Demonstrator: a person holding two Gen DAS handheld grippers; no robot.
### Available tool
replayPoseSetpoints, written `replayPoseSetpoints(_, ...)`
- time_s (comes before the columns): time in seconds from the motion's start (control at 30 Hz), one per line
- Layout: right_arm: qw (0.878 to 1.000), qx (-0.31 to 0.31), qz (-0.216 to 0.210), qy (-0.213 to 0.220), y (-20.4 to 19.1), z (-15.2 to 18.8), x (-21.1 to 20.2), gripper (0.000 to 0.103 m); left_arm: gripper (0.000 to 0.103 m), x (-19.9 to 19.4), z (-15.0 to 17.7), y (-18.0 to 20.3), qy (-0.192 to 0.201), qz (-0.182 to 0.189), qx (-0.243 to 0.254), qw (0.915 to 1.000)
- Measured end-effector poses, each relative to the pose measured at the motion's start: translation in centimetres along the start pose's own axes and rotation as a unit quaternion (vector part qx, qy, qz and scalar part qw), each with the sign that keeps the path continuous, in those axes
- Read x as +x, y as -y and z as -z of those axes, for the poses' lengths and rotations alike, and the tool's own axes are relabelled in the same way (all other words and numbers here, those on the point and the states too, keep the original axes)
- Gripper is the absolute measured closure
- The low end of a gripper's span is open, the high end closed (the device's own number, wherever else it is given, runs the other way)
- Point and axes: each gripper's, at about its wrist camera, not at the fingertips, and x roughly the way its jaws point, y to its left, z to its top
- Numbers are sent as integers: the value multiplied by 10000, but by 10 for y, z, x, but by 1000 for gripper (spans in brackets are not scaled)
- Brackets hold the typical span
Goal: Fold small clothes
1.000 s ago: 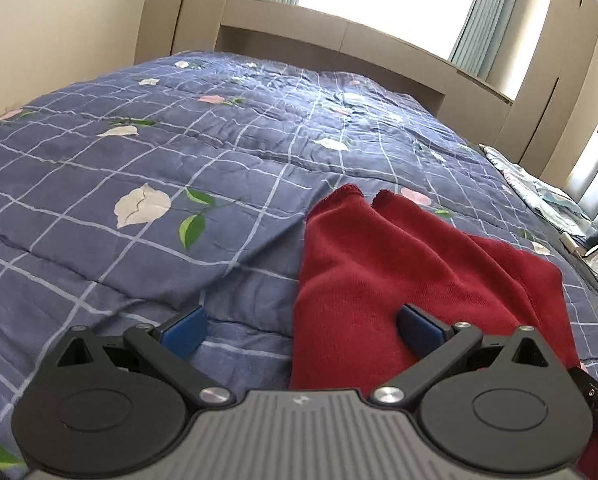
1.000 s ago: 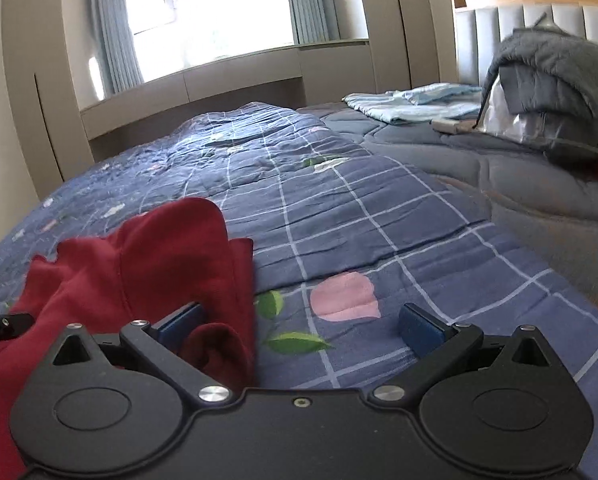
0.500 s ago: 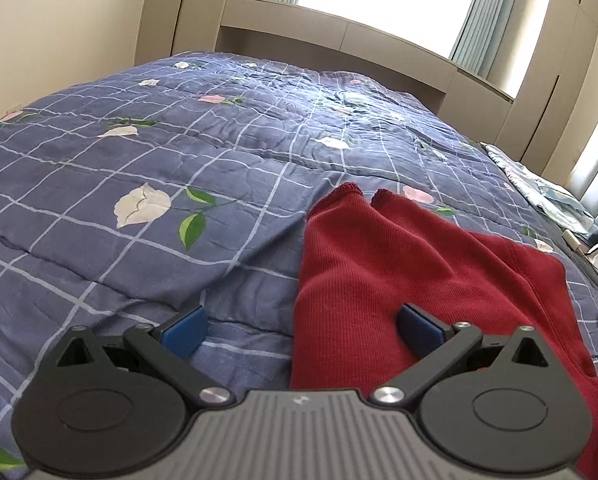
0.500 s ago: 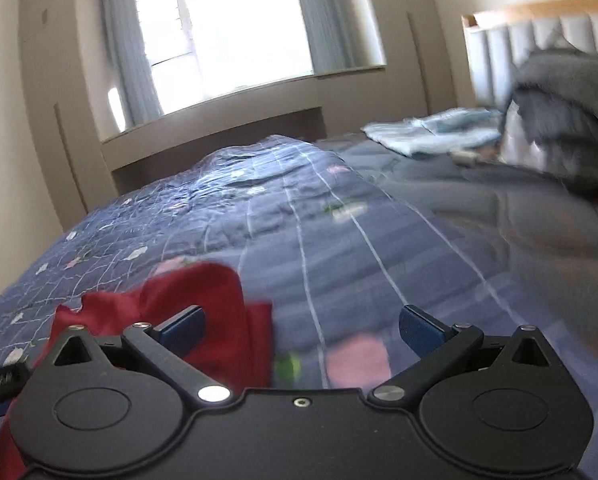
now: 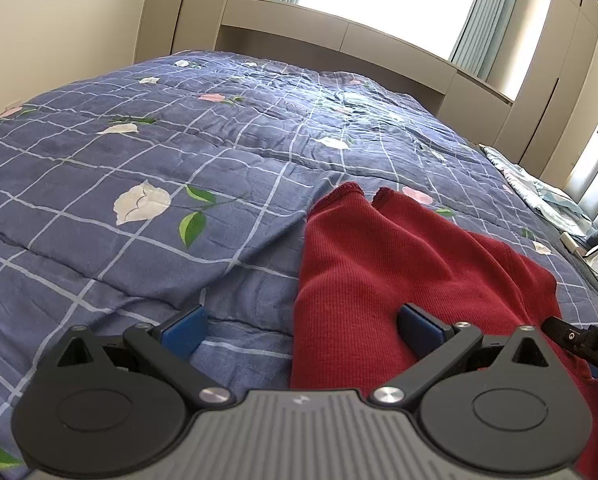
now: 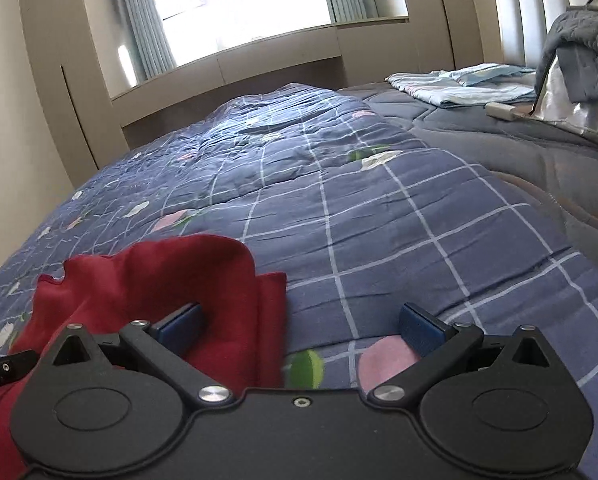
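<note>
Two grippers are low over the blue checked quilt (image 5: 139, 168), both with fingers spread wide and holding nothing. The red garment (image 5: 399, 264) lies crumpled on the quilt between them. The left gripper (image 5: 303, 326) has its right pad (image 5: 421, 326) over the cloth, while the right gripper (image 6: 301, 324) has its left pad (image 6: 181, 326) against a raised red fold.

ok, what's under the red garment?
The red garment lies on the blue checked floral quilt, which shows all around it. Whether anything sits between the two is hidden by the cloth. Nothing lies on top of it.
</note>
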Motion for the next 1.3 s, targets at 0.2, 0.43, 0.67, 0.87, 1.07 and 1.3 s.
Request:
replayPoseSetpoints(0.2, 10000, 21, -5, 62, 0, 3, -2, 1, 0, 0, 0, 0, 0, 3, -4, 10000)
replayPoseSetpoints(0.43, 9996, 198, -144, 162, 7, 4, -4, 1, 0, -1, 0, 0, 1, -2, -2, 10000)
replayPoseSetpoints(0.67, 9966, 527, -586, 242, 18, 7, -10, 0, 0, -2, 1, -2, 8, 43, -56, 10000)
replayPoseSetpoints(0.87, 9918, 814, -932, 319, 24, 10, -23, 0, 0, -22, -14, -21, -146, 471, -513, 9975)
replayPoseSetpoints(1.07, 9929, 485, -1076, -122, 12, 11, -30, 0, 0, -35, -22, -34, -599, 1370, -313, 9883)
replayPoseSetpoints(1.3, 9934, 213, -1101, -244, -1, 17, -40, 0, 1, -21, -13, -32, -1154, 1548, -146, 9811)
